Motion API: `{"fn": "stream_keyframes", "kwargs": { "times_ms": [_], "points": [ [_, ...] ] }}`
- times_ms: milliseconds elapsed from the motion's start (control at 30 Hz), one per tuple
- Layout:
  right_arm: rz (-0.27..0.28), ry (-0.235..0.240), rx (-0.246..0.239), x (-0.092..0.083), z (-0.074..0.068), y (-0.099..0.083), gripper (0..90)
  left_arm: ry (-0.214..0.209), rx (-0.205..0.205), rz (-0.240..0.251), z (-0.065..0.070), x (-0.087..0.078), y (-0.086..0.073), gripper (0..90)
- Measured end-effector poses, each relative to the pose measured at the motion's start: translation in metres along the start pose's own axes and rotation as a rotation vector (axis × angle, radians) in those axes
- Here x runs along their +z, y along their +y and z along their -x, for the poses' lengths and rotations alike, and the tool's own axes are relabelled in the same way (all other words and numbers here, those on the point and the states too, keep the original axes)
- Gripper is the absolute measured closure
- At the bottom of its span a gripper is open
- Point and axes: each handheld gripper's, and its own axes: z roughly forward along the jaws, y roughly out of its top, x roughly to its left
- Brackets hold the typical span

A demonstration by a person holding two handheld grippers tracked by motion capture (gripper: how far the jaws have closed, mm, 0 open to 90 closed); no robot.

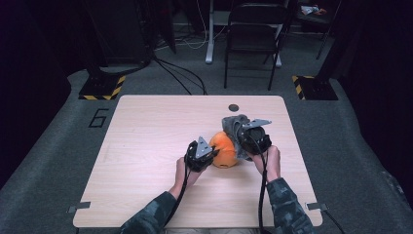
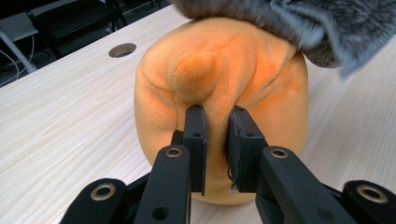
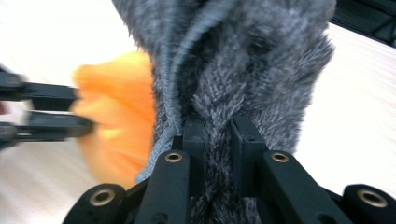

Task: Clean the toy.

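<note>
Table (image 1: 146, 161) left half bare, free passage to the left edge and both left corners. Far edge open except a small round hole (image 1: 234, 107). Orange plush (image 1: 225, 149) and grey furry cloth (image 1: 234, 124) block right of centre. Narrow bare strip along the right edge.

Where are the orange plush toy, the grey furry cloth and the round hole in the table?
orange plush toy (image 2: 219, 74), left gripper view, on its bulging front.
grey furry cloth (image 3: 261, 60), right gripper view, on the fur above the jaws.
round hole (image 1: 234, 107), high view, on its dark centre.
</note>
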Motion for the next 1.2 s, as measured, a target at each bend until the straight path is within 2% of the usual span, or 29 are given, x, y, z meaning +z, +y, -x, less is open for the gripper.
{"fn": "stream_keyframes", "kwargs": {
  "times_ms": [100, 200, 267, 333, 400, 433, 467, 500, 533, 567, 600, 633, 733, 800, 867, 900, 933, 1000, 1067, 1133, 1200],
  "points": [
    [0.007, -0.001, 0.031, -0.002, 0.007, -0.001, 78.4, -0.002, 0.009, -0.005, -0.001, -0.001, 0.001, 79.1],
    [0.052, 0.026, 0.016, -0.011, 0.001, 0.005, 78.4, -0.004, -0.016, 0.0, -0.002, -0.002, 0.001, 79.0],
    [0.095, 0.065, -0.019, -0.019, -0.013, 0.011, 78.4, -0.008, -0.024, 0.002, -0.003, -0.002, 0.001, 79.0],
    [0.105, 0.09, -0.064, -0.021, -0.028, 0.015, 78.4, -0.004, -0.026, 0.002, -0.003, -0.002, 0.001, 79.0],
    [0.091, 0.106, -0.092, -0.016, -0.04, 0.015, 78.4, 0.001, -0.022, -0.001, -0.004, -0.003, 0.0, 79.0],
    [0.067, 0.106, -0.108, -0.01, -0.046, 0.013, 78.4, 0.001, -0.024, -0.004, -0.004, -0.003, 0.0, 79.0],
    [0.057, 0.089, -0.127, -0.005, -0.048, 0.011, 78.4, 0.004, -0.024, -0.004, -0.004, -0.003, 0.0, 79.0],
    [0.05, 0.086, -0.123, -0.001, -0.049, 0.009, 78.5, 0.0, -0.033, -0.007, -0.004, -0.003, -0.001, 79.0],
    [0.047, 0.091, -0.132, 0.001, -0.046, 0.008, 78.6, 0.003, -0.034, -0.001, -0.005, -0.002, -0.001, 79.1],
    [0.042, 0.085, -0.111, 0.0, -0.045, 0.008, 78.5, 0.003, -0.033, -0.001, -0.005, -0.002, -0.001, 79.1],
    [0.045, 0.085, -0.122, 0.0, -0.042, 0.008, 78.6, 0.003, -0.022, -0.005, -0.005, -0.002, 0.0, 79.2],
    [0.039, 0.083, -0.112, -0.002, -0.04, 0.008, 78.6, 0.004, -0.023, -0.006, -0.004, -0.002, 0.0, 79.2],
    [0.017, 0.032, -0.099, -0.004, -0.03, 0.006, 78.6, 0.006, -0.025, 0.0, -0.005, -0.002, 0.0, 79.2],
    [0.005, 0.018, -0.072, -0.004, -0.019, 0.004, 78.6, 0.004, -0.026, -0.002, -0.004, -0.001, 0.0, 79.1],
    [-0.007, -0.02, -0.042, -0.003, -0.007, 0.001, 78.6, 0.001, -0.024, -0.001, -0.003, -0.001, 0.0, 79.1],
    [-0.009, -0.025, -0.035, -0.002, -0.003, 0.0, 78.5, 0.003, -0.024, -0.002, -0.004, -0.001, 0.0, 79.1],
    [-0.003, -0.019, -0.005, -0.002, 0.003, -0.002, 78.5, 0.002, -0.022, -0.004, -0.005, -0.001, 0.0, 79.1],
    [0.011, -0.026, 0.013, -0.004, 0.01, -0.003, 78.4, 0.007, -0.037, 0.004, -0.006, -0.001, -0.001, 79.0],
    [0.069, 0.0, 0.03, -0.008, 0.013, -0.003, 78.3, 0.003, -0.044, 0.0, -0.009, -0.002, -0.001, 78.8],
    [0.093, -0.004, 0.007, -0.009, 0.009, -0.001, 78.3, 0.005, -0.049, 0.001, -0.01, -0.003, -0.002, 78.3],
    [0.052, 0.023, 0.005, -0.002, 0.002, -0.001, 78.4, 0.004, -0.053, -0.005, -0.011, -0.004, -0.002, 77.4]
  ]
}}
